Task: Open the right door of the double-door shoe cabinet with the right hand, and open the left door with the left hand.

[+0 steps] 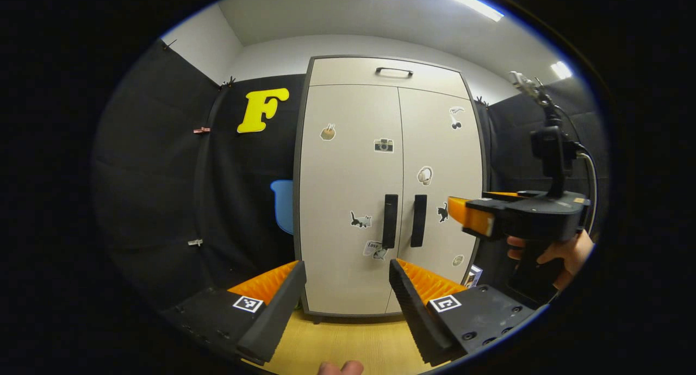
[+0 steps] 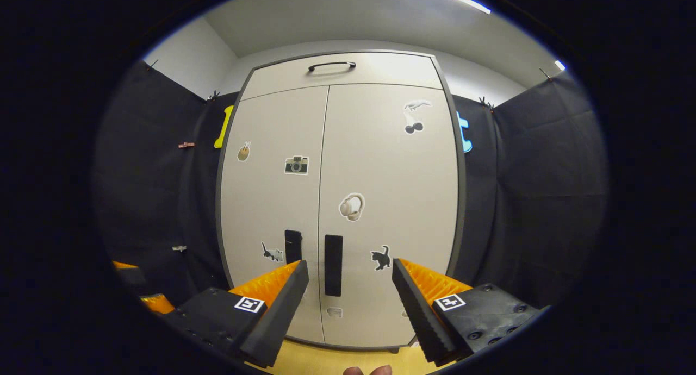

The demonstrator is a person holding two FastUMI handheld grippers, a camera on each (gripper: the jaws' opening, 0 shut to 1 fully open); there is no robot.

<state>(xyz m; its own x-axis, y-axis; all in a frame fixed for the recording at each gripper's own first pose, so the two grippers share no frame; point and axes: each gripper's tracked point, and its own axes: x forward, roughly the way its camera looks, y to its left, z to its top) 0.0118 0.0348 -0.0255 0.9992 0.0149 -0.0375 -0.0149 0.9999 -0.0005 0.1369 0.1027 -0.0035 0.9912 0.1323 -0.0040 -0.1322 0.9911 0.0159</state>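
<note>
We stand in a booth draped in black cloth with a pale wooden floor (image 1: 348, 342), facing the tall beige double-door shoe cabinet (image 2: 337, 201), which sits upright against the back wall with both doors shut.

The right door's black vertical bar handle (image 2: 333, 265) lies just right of the centre seam; the left door's black vertical bar handle (image 1: 389, 221) lies just left of it. Both handles run vertically, their long axes parallel to the seam.

In the right gripper view, the right gripper (image 2: 348, 288) has its fingers spread apart, holding nothing, and the right handle stands ahead between them, slightly left of centre.

In the left gripper view, the left gripper (image 1: 348, 288) is likewise spread and empty, with its handle ahead and somewhat right of centre. There the cabinet looks farther off, so we judge the right gripper nearer. The first move therefore calls for a straight advance onto the right handle.

Small picture stickers (image 2: 352, 207) dot both doors.
</note>
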